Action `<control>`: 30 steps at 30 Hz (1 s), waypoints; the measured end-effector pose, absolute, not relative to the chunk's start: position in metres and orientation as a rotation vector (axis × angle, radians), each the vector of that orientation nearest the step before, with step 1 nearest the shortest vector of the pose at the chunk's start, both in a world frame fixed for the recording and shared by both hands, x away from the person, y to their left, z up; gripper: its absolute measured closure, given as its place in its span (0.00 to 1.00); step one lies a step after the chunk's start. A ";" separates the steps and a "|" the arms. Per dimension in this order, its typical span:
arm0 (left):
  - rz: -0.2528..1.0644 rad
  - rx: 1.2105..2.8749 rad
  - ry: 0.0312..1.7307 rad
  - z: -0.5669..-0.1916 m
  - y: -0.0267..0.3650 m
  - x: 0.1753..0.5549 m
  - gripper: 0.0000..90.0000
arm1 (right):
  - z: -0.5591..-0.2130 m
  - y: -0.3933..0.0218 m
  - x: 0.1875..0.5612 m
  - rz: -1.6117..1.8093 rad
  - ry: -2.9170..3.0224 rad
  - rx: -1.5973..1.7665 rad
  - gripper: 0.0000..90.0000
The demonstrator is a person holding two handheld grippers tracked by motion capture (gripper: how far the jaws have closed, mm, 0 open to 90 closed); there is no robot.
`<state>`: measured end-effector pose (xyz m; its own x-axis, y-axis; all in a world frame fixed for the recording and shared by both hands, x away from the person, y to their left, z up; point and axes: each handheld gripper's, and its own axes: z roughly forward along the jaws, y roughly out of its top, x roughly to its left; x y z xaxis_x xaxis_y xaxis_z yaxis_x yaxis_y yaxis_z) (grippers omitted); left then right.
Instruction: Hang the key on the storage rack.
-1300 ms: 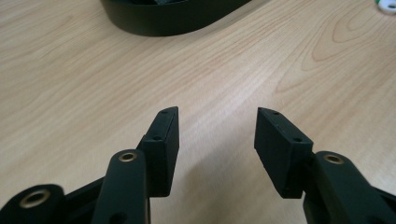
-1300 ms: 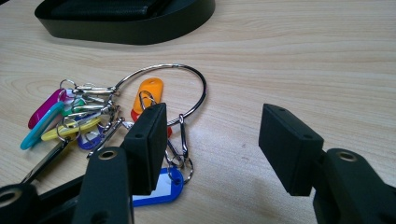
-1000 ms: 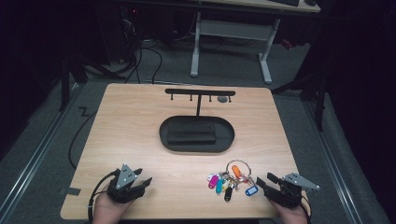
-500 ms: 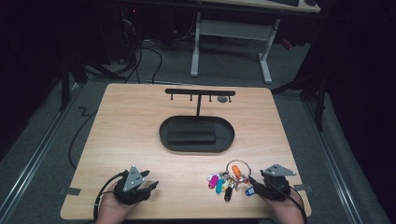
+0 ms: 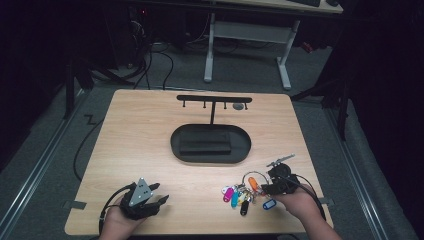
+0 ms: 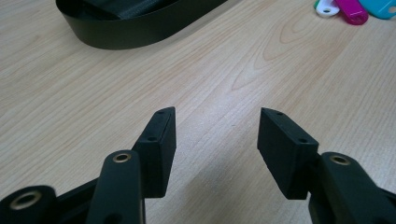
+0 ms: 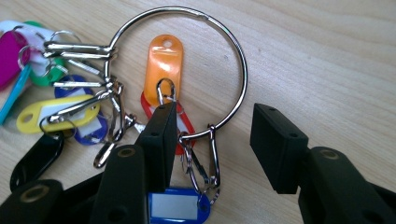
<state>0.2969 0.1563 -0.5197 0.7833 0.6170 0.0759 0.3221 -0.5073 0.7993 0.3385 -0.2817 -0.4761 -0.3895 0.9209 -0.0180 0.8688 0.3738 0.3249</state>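
A bunch of coloured key tags on a big metal ring lies near the table's front right. My right gripper reaches it from the right. In the right gripper view my right gripper stands astride the ring's lower edge and its snap clips, beside the orange tag. Its jaws have just been closing, but both pads are clear of the wire. At the front left, my left gripper rests open on the bare wood. Nothing lies inside my left gripper.
A black key rack with small hooks rises from an oval black base at the table's middle back. The base's rim and a magenta tag show far ahead in the left gripper view.
My right gripper has moved left from the table's right edge onto the key bunch and narrowed its jaws. The left gripper has stayed put.
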 end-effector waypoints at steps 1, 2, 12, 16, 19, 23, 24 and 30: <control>0.450 2.137 0.695 -0.520 0.156 0.297 0.53 | -0.476 -0.282 0.338 0.392 2.435 1.609 0.58; 0.454 2.145 0.688 -0.520 0.156 0.297 0.53 | -0.476 -0.282 0.343 0.380 2.442 1.632 0.59; 0.448 2.155 0.663 -0.521 0.154 0.295 0.53 | -0.482 -0.280 0.376 0.195 2.489 1.756 0.65; 0.459 2.164 0.666 -0.520 0.153 0.295 0.53 | -0.484 -0.278 0.385 0.108 2.526 1.857 0.67; 0.456 2.156 0.673 -0.520 0.155 0.295 0.53 | -0.487 -0.276 0.390 0.071 2.534 1.890 0.68; 0.455 2.150 0.680 -0.520 0.156 0.296 0.53 | -0.487 -0.273 0.394 0.039 2.508 1.894 0.77; 0.457 2.150 0.679 -0.519 0.156 0.296 0.53 | -0.487 -0.273 0.394 0.011 2.506 1.875 0.82; 0.455 2.148 0.666 -0.519 0.155 0.296 0.53 | -0.487 -0.269 0.396 -0.017 2.529 1.859 0.94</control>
